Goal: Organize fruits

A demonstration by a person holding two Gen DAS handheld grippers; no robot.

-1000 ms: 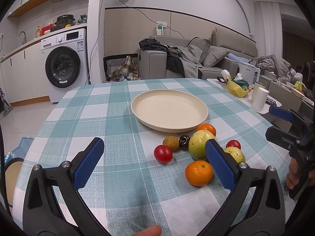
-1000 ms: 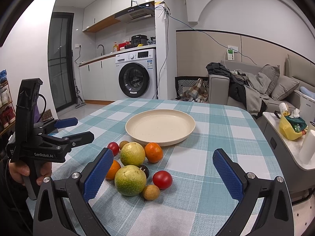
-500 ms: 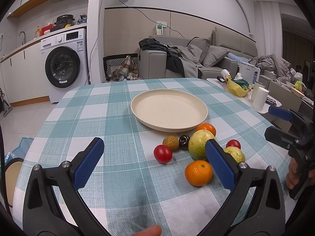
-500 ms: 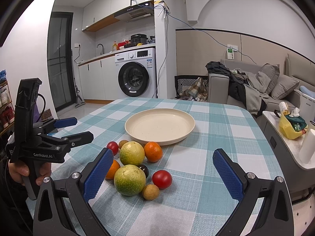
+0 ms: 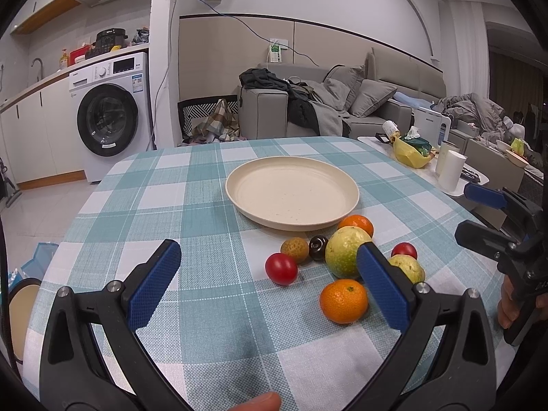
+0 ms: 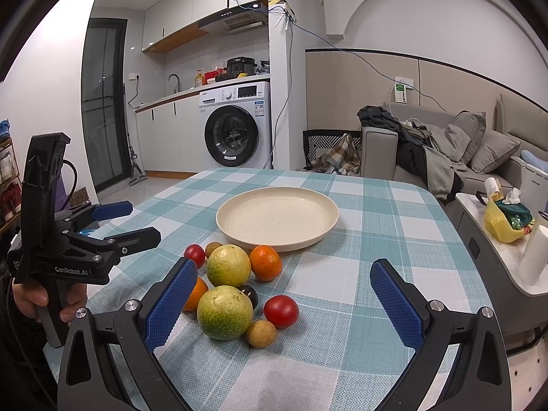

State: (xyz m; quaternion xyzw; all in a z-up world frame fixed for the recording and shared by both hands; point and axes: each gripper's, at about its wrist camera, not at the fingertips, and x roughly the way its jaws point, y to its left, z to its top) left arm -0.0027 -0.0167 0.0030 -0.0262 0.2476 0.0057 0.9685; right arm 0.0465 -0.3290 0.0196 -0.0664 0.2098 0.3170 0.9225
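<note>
A cream plate [image 5: 292, 193] sits with nothing in it mid-table on the checked cloth. Just in front of it lies a cluster of fruit: two oranges [image 5: 343, 301], two yellow-green fruits [image 5: 342, 257], two red tomatoes [image 5: 281, 269], small brown fruits [image 5: 294, 249] and a dark one [image 5: 318, 247]. My left gripper [image 5: 267, 250] hovers open over the near-left cloth with nothing between its blue pads. My right gripper [image 6: 283, 268] is open above the same cluster [image 6: 224, 312], plate [image 6: 277, 217] beyond. Each gripper shows in the other's view, the right one [image 5: 465, 212] and the left one [image 6: 142, 221], both held by a hand.
A side table [image 6: 479, 205] at the right carries a yellow bag [image 6: 503, 222] and white cups [image 5: 452, 171]. A washing machine [image 5: 109, 116], a sofa [image 5: 342, 109] with clothes and a chair [image 5: 20, 304] at the left edge surround the table.
</note>
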